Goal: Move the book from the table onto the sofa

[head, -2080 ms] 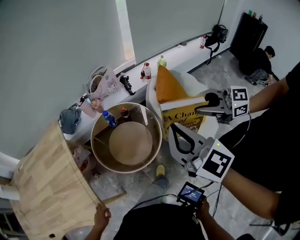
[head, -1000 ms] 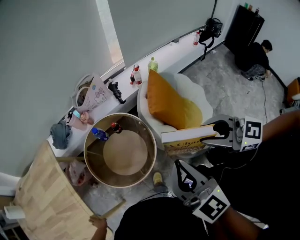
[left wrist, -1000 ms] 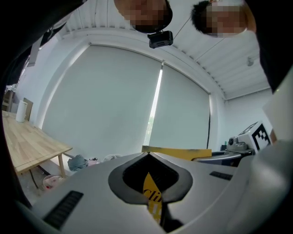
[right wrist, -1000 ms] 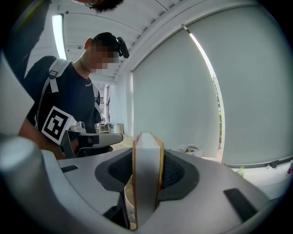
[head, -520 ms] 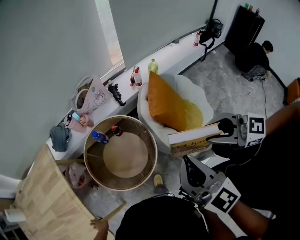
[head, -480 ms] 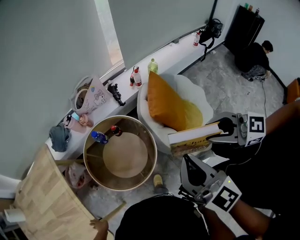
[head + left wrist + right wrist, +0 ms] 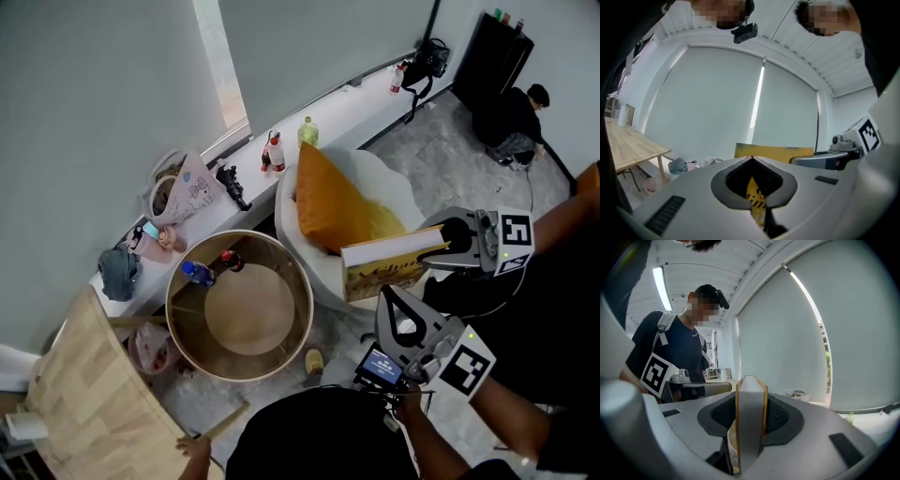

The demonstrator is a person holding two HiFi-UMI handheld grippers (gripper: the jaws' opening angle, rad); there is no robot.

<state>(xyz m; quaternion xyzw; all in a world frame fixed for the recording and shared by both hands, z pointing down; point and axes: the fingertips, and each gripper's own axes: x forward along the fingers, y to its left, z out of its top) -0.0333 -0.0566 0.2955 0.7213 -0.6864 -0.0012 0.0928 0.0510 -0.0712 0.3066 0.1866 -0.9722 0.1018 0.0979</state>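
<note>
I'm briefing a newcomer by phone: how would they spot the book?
Start at the white sofa beside the round table. At its near edge, by the orange cushion, the book hangs in the right gripper: flat, yellow-covered, with dark print, unlike the plain cushion.

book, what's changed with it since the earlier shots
The book, clamped in the right tool throughout, has shifted up and to the right in the head view over the last second. It now sits at the sofa front, beside the orange cushion. The left tool moved along with it, shut and empty. Nothing was grasped or released. The round table is unchanged.
</note>
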